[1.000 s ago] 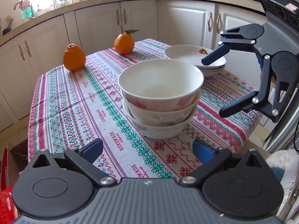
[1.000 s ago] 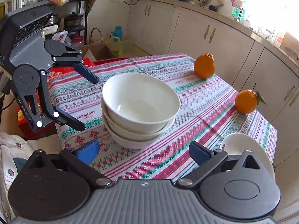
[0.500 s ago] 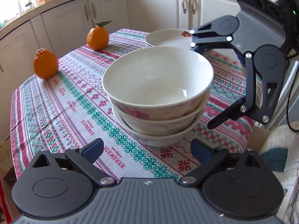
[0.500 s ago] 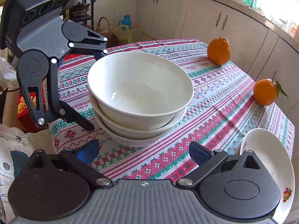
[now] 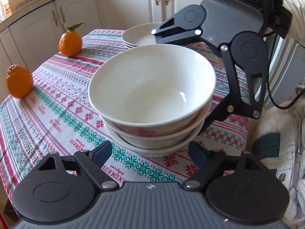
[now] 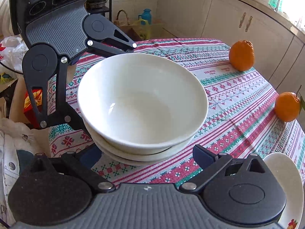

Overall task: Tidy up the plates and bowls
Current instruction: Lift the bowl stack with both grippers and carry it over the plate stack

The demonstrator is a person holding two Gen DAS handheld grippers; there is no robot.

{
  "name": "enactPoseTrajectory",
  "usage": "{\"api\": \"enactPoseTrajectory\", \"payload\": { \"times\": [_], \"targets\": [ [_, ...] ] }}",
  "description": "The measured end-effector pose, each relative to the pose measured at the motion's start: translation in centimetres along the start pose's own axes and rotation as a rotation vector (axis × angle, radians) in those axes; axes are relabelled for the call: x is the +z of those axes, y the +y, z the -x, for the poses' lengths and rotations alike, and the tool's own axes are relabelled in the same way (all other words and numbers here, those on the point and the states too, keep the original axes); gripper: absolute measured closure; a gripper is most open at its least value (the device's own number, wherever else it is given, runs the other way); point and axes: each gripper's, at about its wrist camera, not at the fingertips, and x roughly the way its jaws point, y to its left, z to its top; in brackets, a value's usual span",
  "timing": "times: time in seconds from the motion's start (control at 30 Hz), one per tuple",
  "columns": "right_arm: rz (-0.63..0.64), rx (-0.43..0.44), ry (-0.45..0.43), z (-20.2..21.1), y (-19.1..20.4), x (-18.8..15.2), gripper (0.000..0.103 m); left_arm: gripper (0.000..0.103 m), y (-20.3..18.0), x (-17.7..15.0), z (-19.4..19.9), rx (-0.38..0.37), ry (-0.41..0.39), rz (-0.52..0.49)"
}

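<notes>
A stack of three white bowls stands on the patterned tablecloth; it also shows in the right wrist view. My left gripper is open, its blue-padded fingers either side of the stack's base. My right gripper is open, its fingers astride the stack from the opposite side. Each gripper appears in the other's view, jaws spread around the bowls. A stack of white plates sits behind the bowls and shows at the right wrist view's edge.
Two oranges lie on the cloth at the left; in the right wrist view they lie at the right. White cabinets ring the table. Bags and a box sit on the floor.
Both grippers have moved in towards the bowl stack from opposite sides; the bowls now fill both views. Both stayed open. The bowls have not moved.
</notes>
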Motion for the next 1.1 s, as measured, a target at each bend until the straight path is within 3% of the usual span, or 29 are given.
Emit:
{"api": "enactPoseTrajectory", "payload": {
  "times": [0.63,1.1],
  "targets": [
    [0.018,0.09,0.014,-0.4,-1.1,0.7,0.011,0.021,1.3,0.7,-0.7,-0.078,0.002,-0.048],
    [0.016,0.104,0.026,-0.6,-1.2,0.9,0.014,0.022,1.3,1.0,-0.6,-0.083,0.003,-0.06]
  ]
}}
